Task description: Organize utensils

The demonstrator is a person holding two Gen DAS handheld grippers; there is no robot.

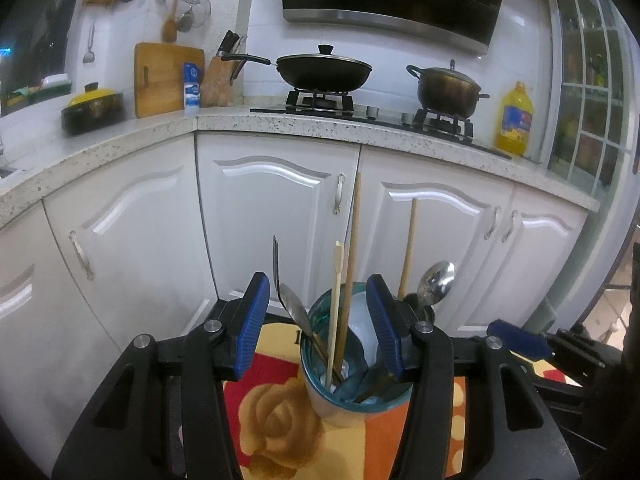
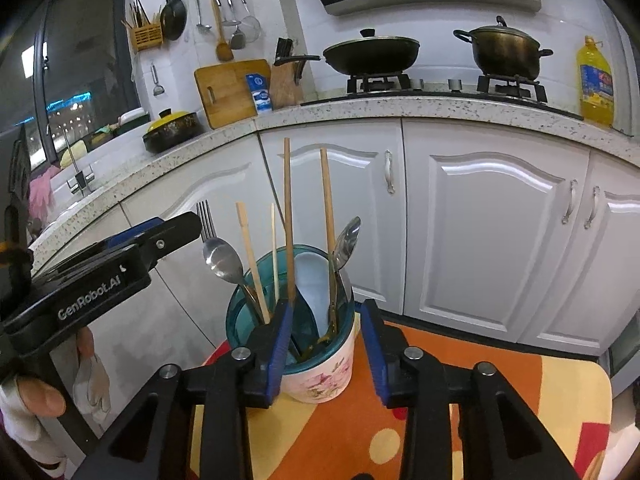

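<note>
Utensils stand bunched in a holder, a floral ceramic cup with a teal translucent liner, sitting on a small table covered in an orange, red and yellow patterned cloth. In the right wrist view the holder sits just ahead of the right gripper, whose blue ribbed pads are apart and clamped on nothing; the cup's near wall falls between them.

Going left to right from that gripper: the left gripper reaches in from the far left, jaws likewise spread and empty, with the holder's rim between its pads in its own view. Next a steel fork, a polished steel spoon, two pale bamboo sticks, a long wooden chopstick, a white ceramic soup spoon, a second wooden chopstick and another steel spoon.

The metal pieces are probably stiff, smooth and slippery, best pinched across their flat handles. Wood and bamboo should be light and grippy; take them at mid-shaft above the rim. The ceramic spoon looks brittle and heavier, and the top-heavy cup could tip if pulled sideways.
</note>
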